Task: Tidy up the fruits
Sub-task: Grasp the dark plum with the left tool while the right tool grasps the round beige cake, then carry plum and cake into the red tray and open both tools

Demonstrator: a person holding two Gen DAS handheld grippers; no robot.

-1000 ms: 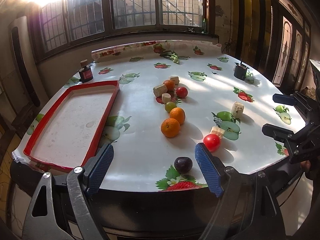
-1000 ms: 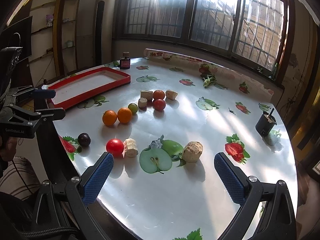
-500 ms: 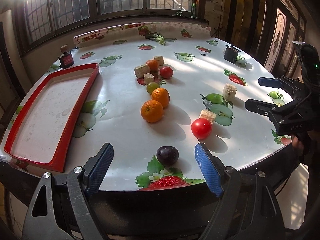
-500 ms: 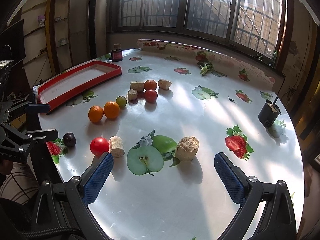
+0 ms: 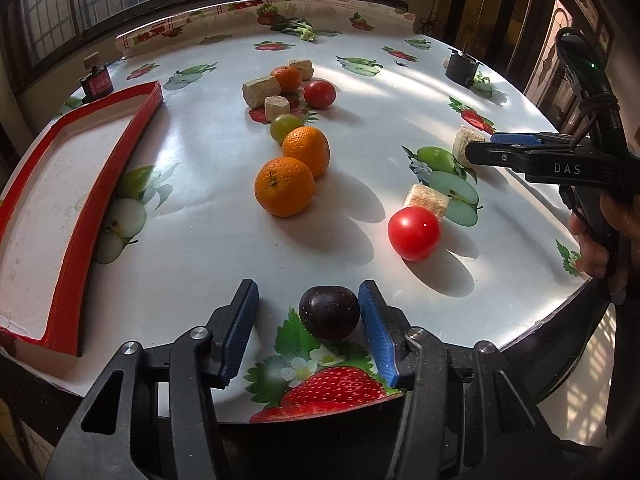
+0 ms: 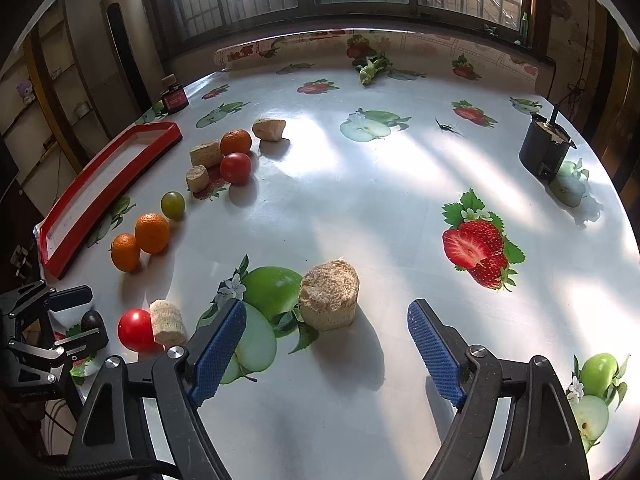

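Observation:
A dark plum (image 5: 330, 312) sits on the table's near edge between the blue pads of my left gripper (image 5: 308, 286). The jaws are closing; the right pad is against the plum and a gap remains on the left. In the right wrist view my right gripper (image 6: 326, 304) is closing around a beige chunk (image 6: 329, 294), with wide gaps on both sides. Two oranges (image 5: 285, 186), a green fruit (image 5: 286, 127) and a red tomato (image 5: 414, 233) lie in the middle. An empty red-rimmed tray (image 5: 80, 248) is at the left.
Further back lie another tomato (image 5: 319, 94), a small orange (image 5: 286, 79) and several beige chunks (image 5: 262, 90). A black cup (image 5: 462, 68) stands at the far right and a small bottle (image 5: 96, 82) behind the tray. A hand (image 5: 600, 240) holds the right gripper.
Both grippers came down closer to the table and their jaws narrowed. The left one now brackets the plum; the right one swung towards the beige chunk.

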